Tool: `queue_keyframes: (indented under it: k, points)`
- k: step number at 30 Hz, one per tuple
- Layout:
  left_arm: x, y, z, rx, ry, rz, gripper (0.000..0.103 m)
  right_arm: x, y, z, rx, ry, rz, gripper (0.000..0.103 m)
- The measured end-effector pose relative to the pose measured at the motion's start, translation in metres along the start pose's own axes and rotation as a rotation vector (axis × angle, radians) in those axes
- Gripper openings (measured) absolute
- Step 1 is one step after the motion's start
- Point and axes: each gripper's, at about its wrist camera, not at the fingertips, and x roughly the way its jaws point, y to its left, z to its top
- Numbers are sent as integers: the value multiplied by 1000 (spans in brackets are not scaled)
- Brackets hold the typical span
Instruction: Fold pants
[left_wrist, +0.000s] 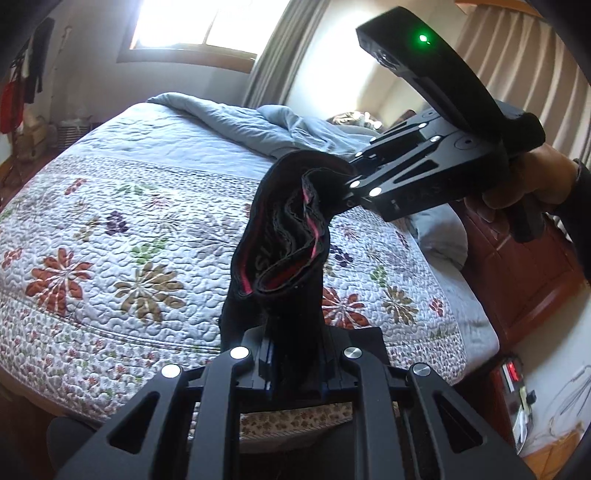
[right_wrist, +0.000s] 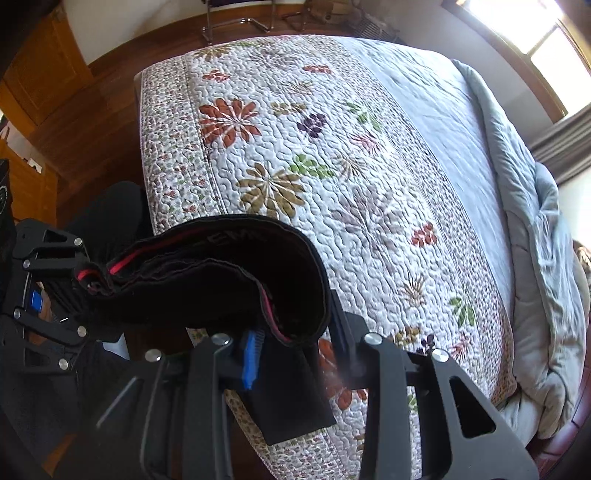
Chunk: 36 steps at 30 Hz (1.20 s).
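Note:
Black pants (left_wrist: 284, 236) with a red-trimmed waistband hang in the air above the bed, the waistband slack between the two grippers. My left gripper (left_wrist: 291, 369) is shut on one end of the waistband. My right gripper (left_wrist: 351, 177) is shut on the other end, up and to the right in the left wrist view. In the right wrist view the waistband (right_wrist: 221, 280) curves from my right gripper (right_wrist: 295, 354) across to the left gripper (right_wrist: 74, 291). The legs hang down out of sight.
The bed has a floral quilt (left_wrist: 129, 236), also seen in the right wrist view (right_wrist: 332, 177), with a bunched blue-grey duvet (right_wrist: 532, 236) along its far side. A dark wood bed frame (left_wrist: 517, 280) and a red-digit clock (left_wrist: 511, 373) lie right. Wood floor (right_wrist: 99, 122) surrounds the bed.

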Motion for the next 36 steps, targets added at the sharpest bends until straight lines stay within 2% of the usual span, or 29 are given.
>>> queue_keyframes:
  k: [20, 36]
  points:
    - [36, -53, -12, 92, 59, -52, 16, 10, -22, -62, 75, 4, -16, 31]
    - [74, -73, -19, 126, 124, -93, 16, 35, -40, -105, 99, 7, -7, 31]
